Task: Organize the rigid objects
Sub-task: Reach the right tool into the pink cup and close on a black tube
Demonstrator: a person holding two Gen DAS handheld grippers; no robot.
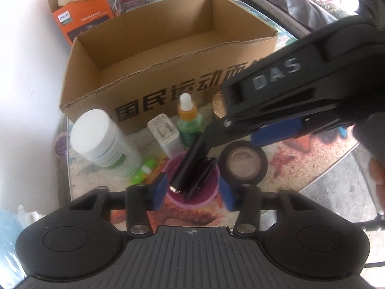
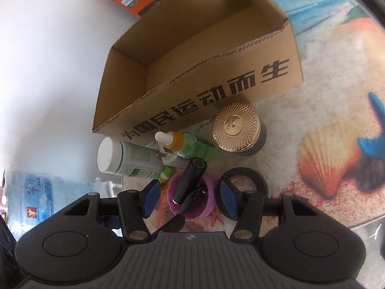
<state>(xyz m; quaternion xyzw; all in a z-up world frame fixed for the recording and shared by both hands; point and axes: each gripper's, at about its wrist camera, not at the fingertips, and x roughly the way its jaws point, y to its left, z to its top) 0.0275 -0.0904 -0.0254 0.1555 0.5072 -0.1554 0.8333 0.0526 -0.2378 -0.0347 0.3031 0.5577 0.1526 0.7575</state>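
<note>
A purple cup (image 1: 192, 187) holds a black tube (image 1: 190, 163) and a black pen-like item. My left gripper (image 1: 193, 191) has its blue pads on both sides of the cup, shut on it. My right gripper (image 2: 189, 198) is open above the same cup (image 2: 192, 200) with the black tube (image 2: 189, 180) between its pads; its body crosses the left wrist view (image 1: 288, 96). An empty open cardboard box (image 1: 168, 48) stands behind. A white bottle (image 1: 103, 142), a white charger (image 1: 166, 137), a green dropper bottle (image 1: 189, 120), a black tape roll (image 1: 244, 163) and a gold-lidded jar (image 2: 237, 130) stand around.
An orange Philips box (image 1: 81, 16) with a cloth on it sits behind the cardboard box near the white wall. The round table (image 2: 336, 96) has a beach-print cover. A water jug (image 2: 36, 192) stands low at the left. A small green tube (image 1: 143, 171) lies by the cup.
</note>
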